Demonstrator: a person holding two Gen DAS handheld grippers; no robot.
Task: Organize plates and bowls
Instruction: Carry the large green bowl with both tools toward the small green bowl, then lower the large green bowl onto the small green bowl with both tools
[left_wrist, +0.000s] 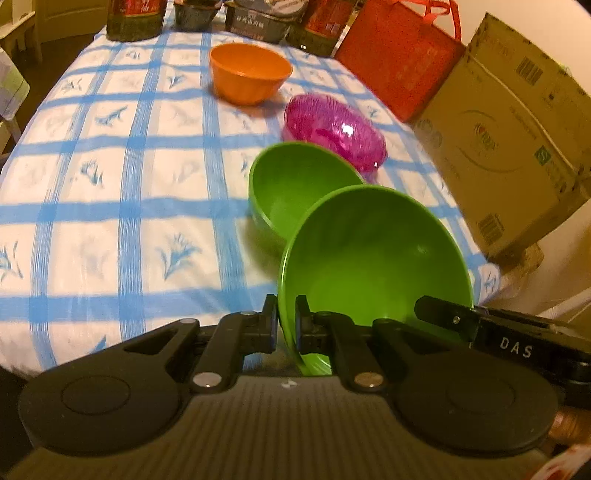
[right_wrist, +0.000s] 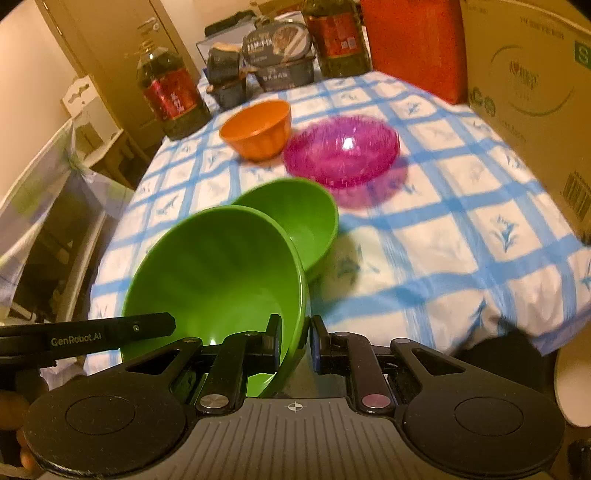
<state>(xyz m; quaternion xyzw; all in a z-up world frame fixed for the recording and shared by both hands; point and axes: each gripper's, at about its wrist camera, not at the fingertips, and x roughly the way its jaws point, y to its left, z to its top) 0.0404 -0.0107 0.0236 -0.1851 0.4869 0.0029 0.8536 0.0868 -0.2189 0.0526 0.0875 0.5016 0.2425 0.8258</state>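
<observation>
A large green bowl (left_wrist: 376, 258) hangs tilted above the blue-checked tablecloth (left_wrist: 110, 184), carried by both grippers. My left gripper (left_wrist: 286, 314) is shut on its left rim, one pad inside and one outside. My right gripper (right_wrist: 295, 332) is shut on the opposite rim of the same large green bowl (right_wrist: 218, 280). Just beyond it a smaller green bowl (left_wrist: 295, 181) (right_wrist: 306, 218) rests on the cloth. Further back stand a clear pink bowl (left_wrist: 332, 133) (right_wrist: 343, 151) and an orange bowl (left_wrist: 247, 74) (right_wrist: 258, 129).
Oil bottles (right_wrist: 170, 96) and dark food boxes (right_wrist: 280, 59) line the table's far end. A red bag (left_wrist: 395, 55) and a big cardboard box (left_wrist: 517, 129) stand along the right side. The table edge (right_wrist: 517, 332) drops off at the near right.
</observation>
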